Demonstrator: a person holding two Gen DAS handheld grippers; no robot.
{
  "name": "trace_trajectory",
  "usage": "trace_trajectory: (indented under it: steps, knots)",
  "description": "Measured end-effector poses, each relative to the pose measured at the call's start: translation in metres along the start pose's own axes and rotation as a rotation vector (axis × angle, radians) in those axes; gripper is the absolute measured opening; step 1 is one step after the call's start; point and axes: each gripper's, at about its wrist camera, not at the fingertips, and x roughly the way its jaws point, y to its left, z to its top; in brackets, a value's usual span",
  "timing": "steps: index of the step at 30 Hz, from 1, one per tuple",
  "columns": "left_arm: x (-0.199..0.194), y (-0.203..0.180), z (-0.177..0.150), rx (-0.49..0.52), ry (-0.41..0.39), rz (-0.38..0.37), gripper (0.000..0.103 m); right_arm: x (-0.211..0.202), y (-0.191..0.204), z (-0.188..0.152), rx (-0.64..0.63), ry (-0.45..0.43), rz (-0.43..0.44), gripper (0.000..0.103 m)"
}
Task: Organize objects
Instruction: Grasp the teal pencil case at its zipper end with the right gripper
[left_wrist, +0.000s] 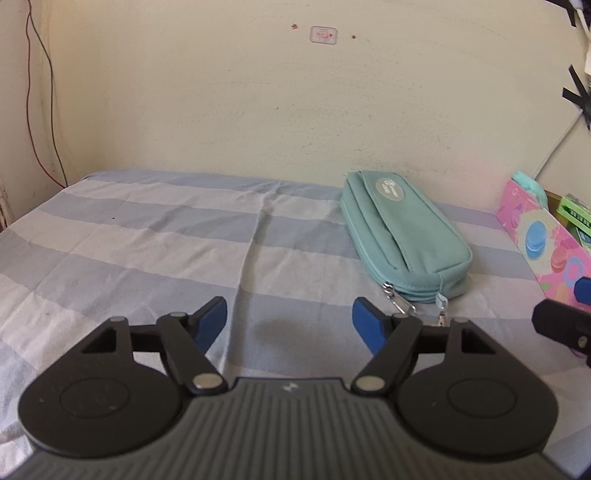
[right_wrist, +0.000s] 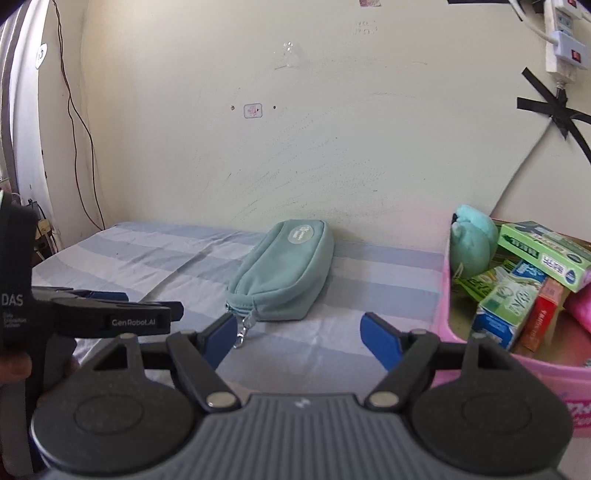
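A teal zip pouch (left_wrist: 402, 236) lies on the striped blue and white sheet (left_wrist: 147, 236), zipper pulls toward me. My left gripper (left_wrist: 290, 321) hovers open over bare sheet, just left of and nearer than the pouch, nothing between its blue pads. In the right wrist view the same pouch (right_wrist: 284, 269) lies ahead and a little left. My right gripper (right_wrist: 299, 336) is open above the sheet in front of it, holding nothing. The left gripper (right_wrist: 110, 314) shows side-on at the left edge of that view.
A pink patterned box (right_wrist: 517, 369) stands at the right, holding several cartons (right_wrist: 517, 295) and a teal plush toy (right_wrist: 472, 243). A cream wall (right_wrist: 295, 147) backs the bed, with cables at its left and a taped power strip (right_wrist: 561, 40) at upper right.
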Motion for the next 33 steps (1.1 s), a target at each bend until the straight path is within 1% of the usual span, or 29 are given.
trace_trajectory:
  steps: [1,3,6,9,11,14,15,17,20,22,23,24,25,27,30,33]
  knots:
    - [0.001,0.003,0.001,-0.011,0.001,0.007,0.077,0.009,0.002,0.004,-0.002,0.009,0.008,0.078]
    - [0.005,0.011,0.004,-0.034,0.006,0.021,0.077,0.027,0.008,0.011,-0.024,0.016,0.011,0.088]
    - [0.009,0.02,0.007,-0.068,0.017,0.033,0.077,0.058,0.02,0.023,-0.057,0.031,0.0,0.089]
    - [0.013,0.026,0.009,-0.094,0.028,0.037,0.077,0.085,0.024,0.035,-0.042,0.065,0.002,0.09]
    - [0.014,0.027,0.01,-0.103,0.033,0.036,0.077,0.104,0.024,0.04,-0.035,0.093,-0.012,0.09]
    - [0.014,0.027,0.009,-0.107,0.035,0.032,0.077,0.128,0.022,0.044,-0.02,0.153,-0.026,0.092]
    - [0.014,0.027,0.009,-0.107,0.035,0.03,0.077,0.133,0.02,0.044,-0.009,0.163,-0.028,0.096]
    - [0.014,0.028,0.01,-0.107,0.036,0.027,0.077,0.139,0.015,0.042,0.024,0.169,-0.019,0.095]
    - [0.014,0.028,0.01,-0.11,0.037,0.028,0.077,0.14,0.013,0.04,0.041,0.175,0.01,0.088]
    - [0.014,0.028,0.01,-0.11,0.039,0.028,0.077,0.136,0.015,0.04,0.028,0.172,0.012,0.083]
    - [0.014,0.028,0.009,-0.109,0.039,0.03,0.077,0.134,0.015,0.039,0.031,0.173,0.014,0.079]
    - [0.014,0.028,0.009,-0.11,0.039,0.032,0.077,0.133,0.016,0.04,0.033,0.172,0.015,0.073]
    - [0.014,0.028,0.009,-0.11,0.039,0.032,0.077,0.13,0.019,0.041,0.02,0.166,0.011,0.071]
    - [0.015,0.028,0.009,-0.109,0.042,0.031,0.077,0.123,0.025,0.037,-0.035,0.146,0.001,0.061]
    - [0.015,0.028,0.009,-0.106,0.043,0.03,0.077,0.111,0.03,0.032,-0.085,0.121,0.01,0.054]
    - [0.016,0.028,0.008,-0.098,0.045,0.033,0.077,0.091,0.034,0.026,-0.141,0.093,0.021,0.053]
